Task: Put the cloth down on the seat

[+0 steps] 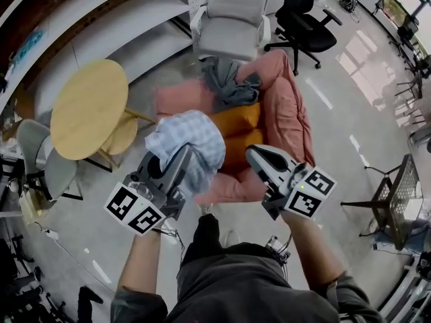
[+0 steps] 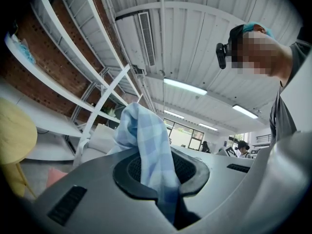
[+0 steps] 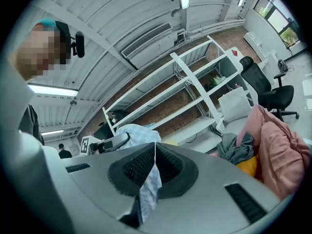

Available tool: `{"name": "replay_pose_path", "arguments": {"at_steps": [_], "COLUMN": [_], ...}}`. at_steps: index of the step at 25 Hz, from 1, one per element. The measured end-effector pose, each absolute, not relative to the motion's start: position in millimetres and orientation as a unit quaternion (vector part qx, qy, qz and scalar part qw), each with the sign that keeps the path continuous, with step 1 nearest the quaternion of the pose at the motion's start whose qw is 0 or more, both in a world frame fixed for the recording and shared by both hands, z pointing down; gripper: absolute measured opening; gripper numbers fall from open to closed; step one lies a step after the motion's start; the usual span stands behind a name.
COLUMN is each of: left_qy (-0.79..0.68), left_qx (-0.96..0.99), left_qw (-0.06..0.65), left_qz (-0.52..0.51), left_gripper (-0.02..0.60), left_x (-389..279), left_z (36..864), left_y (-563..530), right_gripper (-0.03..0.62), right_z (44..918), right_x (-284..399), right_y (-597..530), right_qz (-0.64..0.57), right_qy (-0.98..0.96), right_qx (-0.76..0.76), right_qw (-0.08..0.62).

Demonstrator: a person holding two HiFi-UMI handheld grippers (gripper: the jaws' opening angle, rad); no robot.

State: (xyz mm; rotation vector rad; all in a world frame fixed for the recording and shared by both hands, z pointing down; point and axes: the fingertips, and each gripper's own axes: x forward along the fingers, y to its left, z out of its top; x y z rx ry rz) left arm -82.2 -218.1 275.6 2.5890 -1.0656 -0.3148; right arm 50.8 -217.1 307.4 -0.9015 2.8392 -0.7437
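A light blue checked cloth (image 1: 190,143) hangs bunched in the air above the front of the pink cushioned seat (image 1: 286,110). My left gripper (image 1: 182,157) is shut on it from below; in the left gripper view the cloth (image 2: 146,140) rises out of the closed jaws (image 2: 163,189). My right gripper (image 1: 252,155) sits at the cloth's right side, shut on a thin strip of the cloth (image 3: 151,182). An orange cushion (image 1: 237,125) and a grey garment (image 1: 232,85) lie on the seat.
A round wooden table (image 1: 87,110) stands to the left with a grey chair (image 1: 40,160) beside it. A white office chair (image 1: 232,19) and a black office chair (image 1: 306,22) stand behind the seat. A dark mesh chair (image 1: 397,194) is at the right.
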Motion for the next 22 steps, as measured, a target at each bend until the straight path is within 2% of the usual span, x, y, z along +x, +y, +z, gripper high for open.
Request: {"name": "replay_pose_path", "arguments": {"at_steps": [8, 22], "left_qy": [-0.360, -0.370], "left_qx": [0.912, 0.901], "left_qw": [0.164, 0.214], "left_qz": [-0.103, -0.078], "left_gripper": [0.052, 0.052], "left_x": [-96, -127], "left_z": [309, 433], "left_y": [-305, -492], "right_gripper": [0.017, 0.017], "right_z": [341, 441], "right_x": [46, 22], "right_y": [-277, -385], "right_qz": [-0.256, -0.315], "right_qy": [0.909, 0.877], "right_qx": [-0.327, -0.362], "right_qw": [0.024, -0.022]}}
